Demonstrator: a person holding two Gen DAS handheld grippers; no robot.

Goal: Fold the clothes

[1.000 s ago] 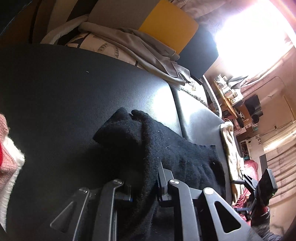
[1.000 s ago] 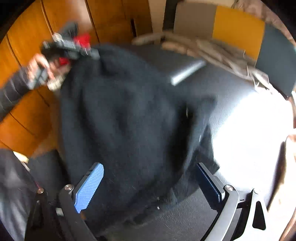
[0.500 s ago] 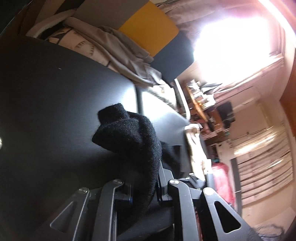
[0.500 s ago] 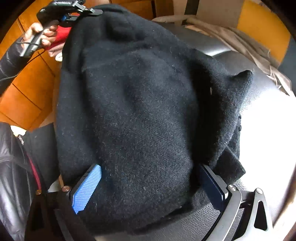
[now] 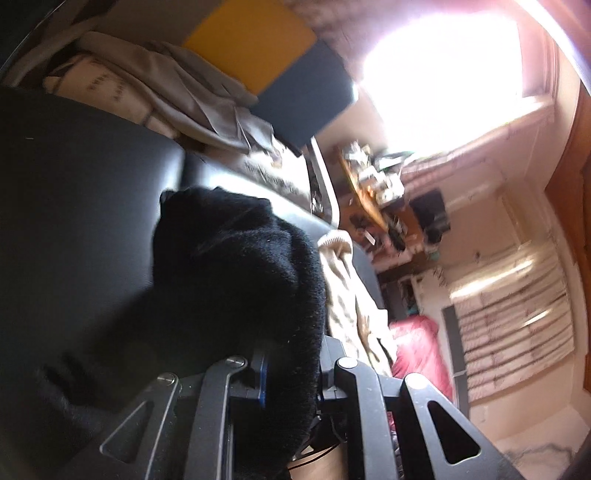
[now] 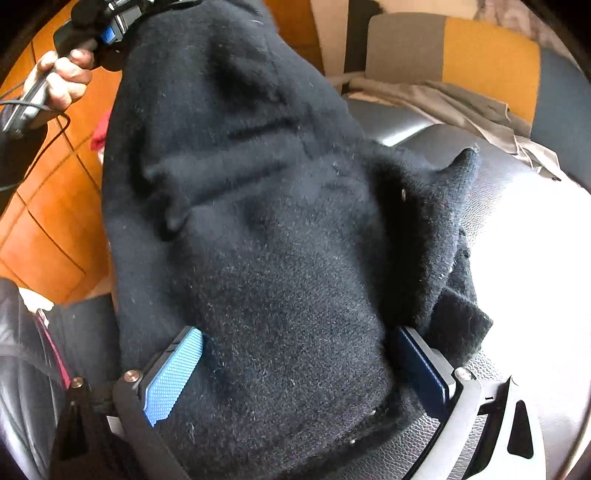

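A black fuzzy sweater point(image 6: 273, 229) hangs stretched between my two grippers above a black leather sofa point(image 6: 524, 236). My left gripper point(image 5: 291, 369) is shut on one edge of the sweater point(image 5: 240, 273), which bunches over its fingers. In the right wrist view the left gripper point(image 6: 114, 22) is raised at the top left, held by a hand. My right gripper point(image 6: 299, 362) has its blue pads point(image 6: 173, 373) wide apart, and the sweater's lower part fills the gap and drapes over them.
Beige and grey clothes point(image 5: 177, 88) lie piled at the sofa's back under yellow and dark cushions point(image 5: 255, 55). A cream garment point(image 5: 351, 295) hangs over the sofa's arm. Orange wooden cabinets point(image 6: 48, 206) stand at the left.
My left gripper has lifted its edge of the sweater higher and turned. The sweater has come up off the sofa and now fills the right wrist view.
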